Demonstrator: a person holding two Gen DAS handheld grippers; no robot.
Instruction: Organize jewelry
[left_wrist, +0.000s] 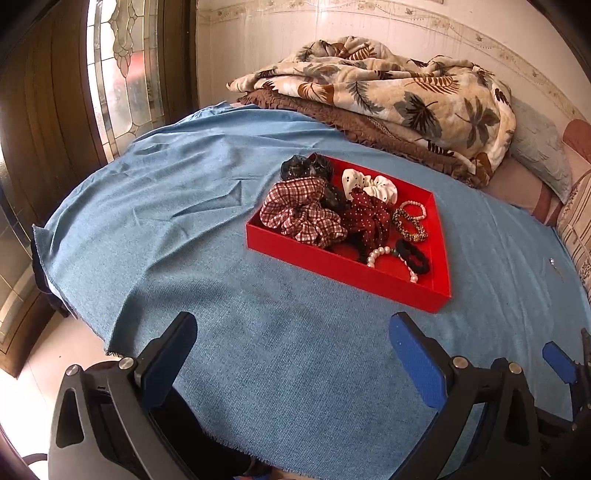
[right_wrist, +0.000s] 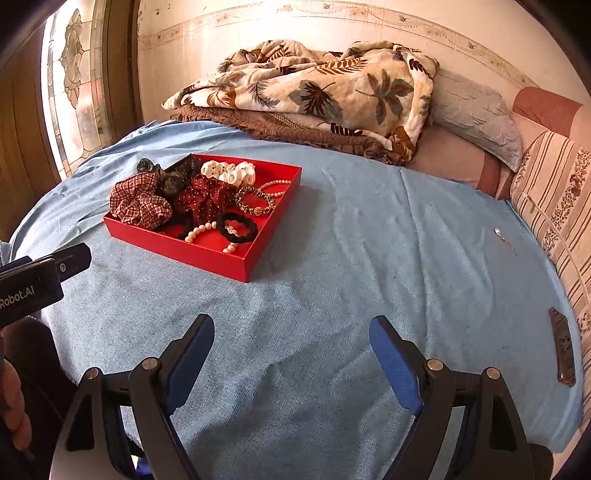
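Observation:
A red tray (left_wrist: 343, 267) (right_wrist: 207, 254) lies on the blue cloth. It holds a checked scrunchie (left_wrist: 301, 214) (right_wrist: 140, 203), a dark red dotted scrunchie (left_wrist: 369, 218) (right_wrist: 207, 201), a white scrunchie (left_wrist: 371, 184) (right_wrist: 231, 171), a black scrunchie (left_wrist: 304, 166), a black hair tie (left_wrist: 413, 255) (right_wrist: 236, 227), a leopard hair tie (left_wrist: 408, 224) (right_wrist: 255, 201) and pearl bracelets (left_wrist: 376, 255) (right_wrist: 199, 230). My left gripper (left_wrist: 293, 334) is open and empty, in front of the tray. My right gripper (right_wrist: 291, 332) is open and empty, to the right of the tray.
A small shiny piece (right_wrist: 498, 232) (left_wrist: 552, 262) lies on the cloth at the right. A long dark clip (right_wrist: 561, 350) lies near the right edge. Folded leaf-print blankets (left_wrist: 388, 96) (right_wrist: 314, 92) and pillows (right_wrist: 476, 114) sit behind. The cloth's edge drops off at the left.

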